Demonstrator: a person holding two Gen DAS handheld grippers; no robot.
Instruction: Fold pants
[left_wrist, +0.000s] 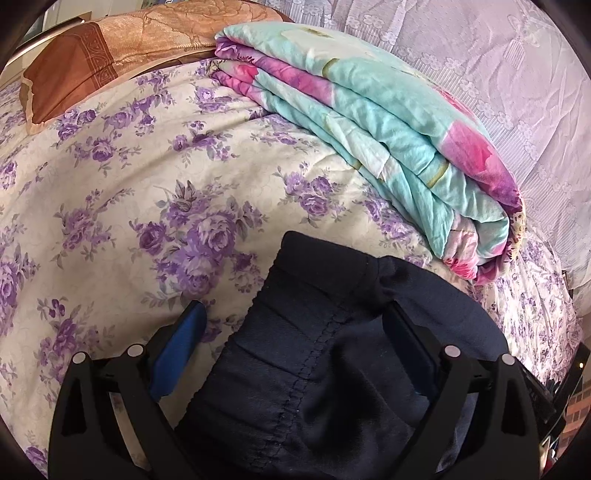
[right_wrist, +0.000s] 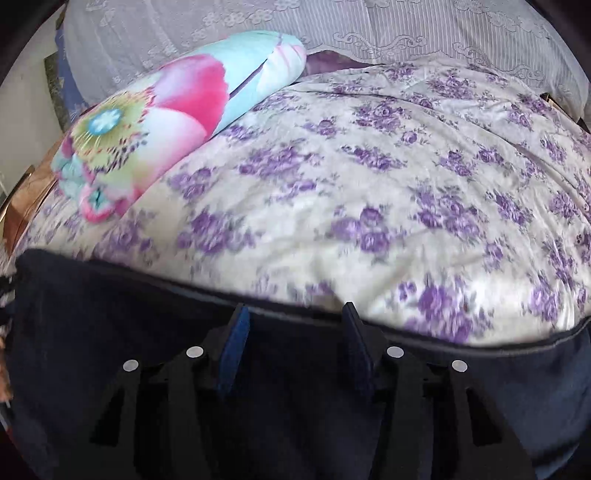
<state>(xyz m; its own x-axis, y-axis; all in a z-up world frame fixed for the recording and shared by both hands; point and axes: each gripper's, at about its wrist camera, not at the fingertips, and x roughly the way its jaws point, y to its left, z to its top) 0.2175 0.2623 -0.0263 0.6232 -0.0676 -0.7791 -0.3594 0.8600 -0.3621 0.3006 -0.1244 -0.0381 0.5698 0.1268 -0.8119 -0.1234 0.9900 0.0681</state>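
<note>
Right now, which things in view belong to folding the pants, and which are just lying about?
Belongs to the job:
dark navy pants
left hand-held gripper
right hand-held gripper

Just lying about:
folded turquoise-and-pink quilt
brown patterned pillow
purple-flowered bedspread

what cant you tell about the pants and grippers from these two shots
- Pants: in the left wrist view the bottom edge and the left gripper cut them off, so the full shape and fold stage are unknown.
- Right gripper: the right wrist view is motion-blurred and dark; whether its pads touch cloth is unclear.
- Legs and waistband: not identifiable in either view.
</note>
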